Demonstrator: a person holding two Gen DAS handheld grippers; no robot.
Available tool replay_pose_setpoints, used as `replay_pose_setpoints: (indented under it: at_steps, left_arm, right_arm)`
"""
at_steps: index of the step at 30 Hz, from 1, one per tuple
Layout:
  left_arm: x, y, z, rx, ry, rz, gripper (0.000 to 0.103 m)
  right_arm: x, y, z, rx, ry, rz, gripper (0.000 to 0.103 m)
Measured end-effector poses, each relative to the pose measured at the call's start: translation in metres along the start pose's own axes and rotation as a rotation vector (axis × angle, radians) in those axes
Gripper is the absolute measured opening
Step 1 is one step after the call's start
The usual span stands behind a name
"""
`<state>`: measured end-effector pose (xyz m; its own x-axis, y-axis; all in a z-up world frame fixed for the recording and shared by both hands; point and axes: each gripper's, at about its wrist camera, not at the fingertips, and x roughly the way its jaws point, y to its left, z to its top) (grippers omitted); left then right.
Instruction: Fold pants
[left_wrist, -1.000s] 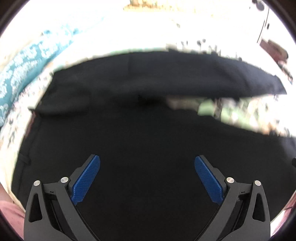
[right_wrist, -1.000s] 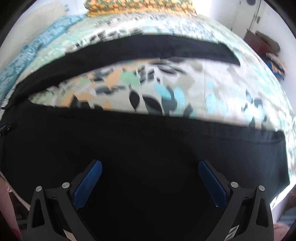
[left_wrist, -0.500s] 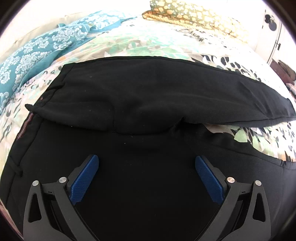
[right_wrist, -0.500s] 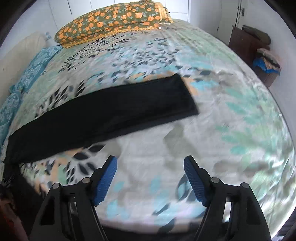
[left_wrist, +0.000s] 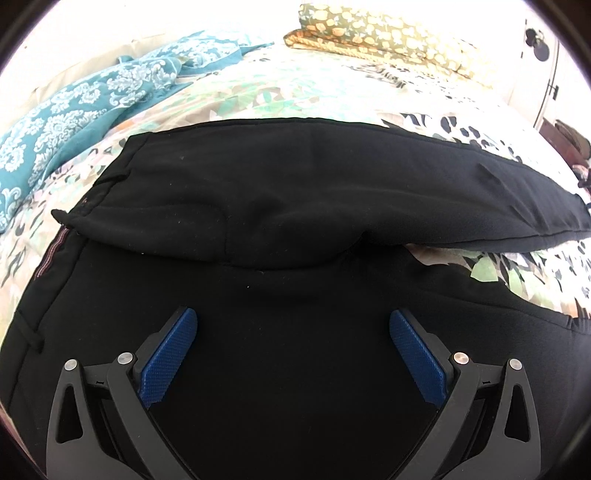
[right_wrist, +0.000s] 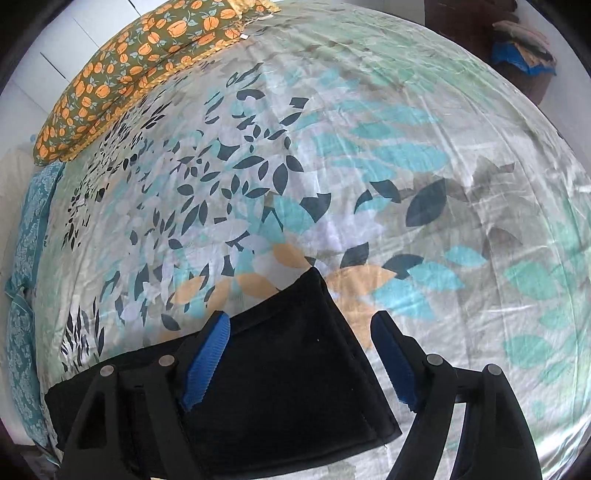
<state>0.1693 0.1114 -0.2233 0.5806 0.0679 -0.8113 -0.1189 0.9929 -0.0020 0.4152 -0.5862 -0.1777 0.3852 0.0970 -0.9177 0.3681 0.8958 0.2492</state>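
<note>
Black pants lie spread on the bed, waistband to the left and both legs running right, the far leg overlapping the seat. My left gripper hovers open over the near part of the seat, nothing between its blue pads. In the right wrist view, the hem end of one pant leg lies flat on the sheet. My right gripper points down over it with its jaws closing. The hem sits between them, and the pads do not press on the cloth.
The leaf-patterned bedsheet stretches far beyond the hem. An orange-flowered pillow lies at the head of the bed. A teal patterned cloth lies along the left side. Dark furniture with piled clothes stands beyond the bed.
My right gripper has swung from above the near leg out to a leg's hem end, and its jaws have narrowed. My left gripper sank a little toward the seat and stayed open.
</note>
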Motion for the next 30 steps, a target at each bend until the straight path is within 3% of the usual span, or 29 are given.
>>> replay_pose_setpoints:
  at_steps: [1, 2, 3, 6, 10, 15, 19, 21, 23, 25, 26, 27, 30]
  left_arm:
    - [0.0, 0.0, 0.0, 0.0, 0.0, 0.001, 0.103]
    - [0.0, 0.0, 0.0, 0.0, 0.0, 0.001, 0.103]
    - [0.0, 0.0, 0.0, 0.0, 0.0, 0.0, 0.103]
    - [-0.001, -0.001, -0.001, 0.001, 0.0, 0.002, 0.103]
    - [-0.001, -0.001, -0.001, 0.003, -0.001, 0.005, 0.103]
    - [-0.001, -0.001, 0.0, 0.005, 0.001, 0.009, 0.103]
    - [-0.002, -0.001, 0.0, 0.006, 0.001, 0.01, 0.103]
    - [-0.002, -0.001, 0.0, 0.005, 0.002, 0.01, 0.103]
    - [-0.002, 0.0, 0.0, 0.003, 0.004, 0.007, 0.103]
    - [-0.002, 0.0, 0.0, 0.002, 0.008, 0.006, 0.103]
    - [-0.002, 0.001, 0.0, 0.002, 0.009, 0.005, 0.103]
    - [-0.003, 0.001, 0.0, 0.0, 0.01, 0.005, 0.103]
    - [-0.003, 0.003, 0.0, -0.006, 0.018, -0.002, 0.103]
  right_arm:
    - [0.004, 0.0, -0.001, -0.017, 0.013, 0.001, 0.063]
    - [0.007, 0.001, -0.004, -0.037, 0.02, -0.014, 0.04]
    - [0.005, 0.001, -0.007, -0.057, 0.009, -0.054, 0.008]
    - [-0.025, 0.0, -0.025, -0.078, -0.097, -0.004, 0.004]
    - [-0.094, 0.02, -0.085, -0.23, -0.191, 0.083, 0.004]
    - [-0.181, 0.028, -0.205, -0.352, -0.244, 0.139, 0.004]
    - [-0.199, -0.013, -0.292, -0.294, -0.192, 0.065, 0.004]
    - [-0.185, -0.04, -0.32, -0.238, -0.127, -0.013, 0.004]
    - [-0.168, -0.061, -0.337, -0.219, -0.058, -0.157, 0.005]
    - [-0.162, -0.084, -0.345, -0.16, -0.015, -0.216, 0.015]
    - [-0.17, -0.094, -0.348, -0.115, -0.037, -0.209, 0.027]
    - [-0.182, -0.101, -0.35, -0.07, -0.084, -0.208, 0.041]
    - [-0.223, -0.101, -0.348, 0.003, -0.225, -0.177, 0.068]
